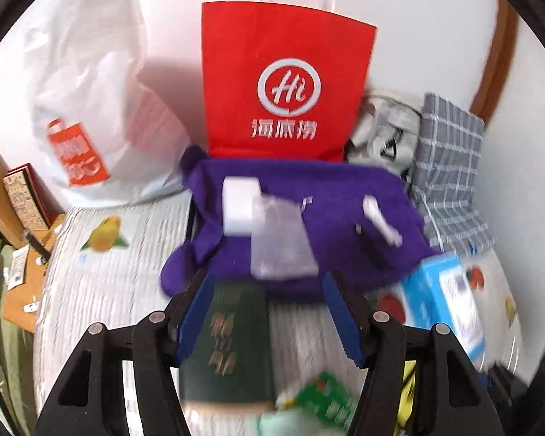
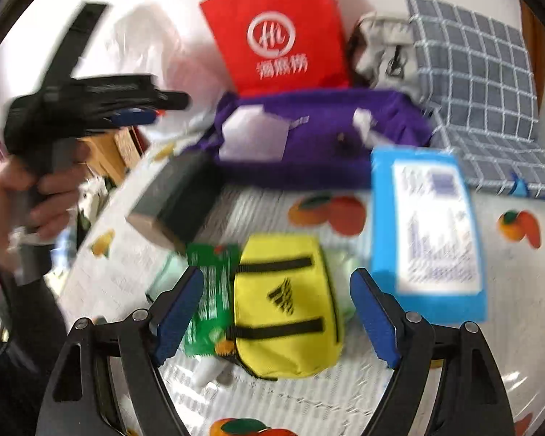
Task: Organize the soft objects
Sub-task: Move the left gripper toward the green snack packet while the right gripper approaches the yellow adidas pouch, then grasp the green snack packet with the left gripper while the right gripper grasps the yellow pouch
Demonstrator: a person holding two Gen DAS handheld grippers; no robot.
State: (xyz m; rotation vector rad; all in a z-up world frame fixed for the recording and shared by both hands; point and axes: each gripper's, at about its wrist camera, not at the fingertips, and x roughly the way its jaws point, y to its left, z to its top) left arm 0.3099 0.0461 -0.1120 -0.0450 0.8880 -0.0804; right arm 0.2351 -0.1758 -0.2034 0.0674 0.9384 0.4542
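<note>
**Both jaws gaping, nothing held, above the fruit-print tabletop**

Landmark: the purple cloth (image 2: pixel 319 141), lying across the middle of the tabletop (image 2: pixel 272 392).

Nearest, in the right wrist view: right gripper (image 2: pixel 276 312) is hanging over the yellow pouch (image 2: pixel 290 309), jaws standing wide with a clear gap on both sides of it, pads touching nothing. The pouch is lying well in front of the purple cloth, black straps across its face. A green packet (image 2: pixel 207 305) is lying just beside the pouch, on its left, edge tucked against it.

Left gripper (image 1: pixel 269 312) is showing its jaws about half open, empty; a dark green book (image 1: pixel 232 341) is lying under them, just in front of the purple cloth. Blur is too heavy to say whether the left blue pad is touching the book. In the right wrist view the person's hand (image 2: pixel 36 189) is gripping this tool's handle, off to the cloth's left.

A blue box (image 2: pixel 425 225) is sitting at the cloth's front right corner, overlapping its edge.

On the cloth: white pieces and a clear bag (image 1: pixel 279 239), too smeared to name.

Behind the cloth: red paper bag (image 1: pixel 287 87) standing upright, touching its back edge. To the cloth's right rear, a grey bag (image 1: pixel 385 127), then grey checked fabric (image 2: pixel 483 83). To its left rear, a white plastic bag (image 1: pixel 87 101).
</note>
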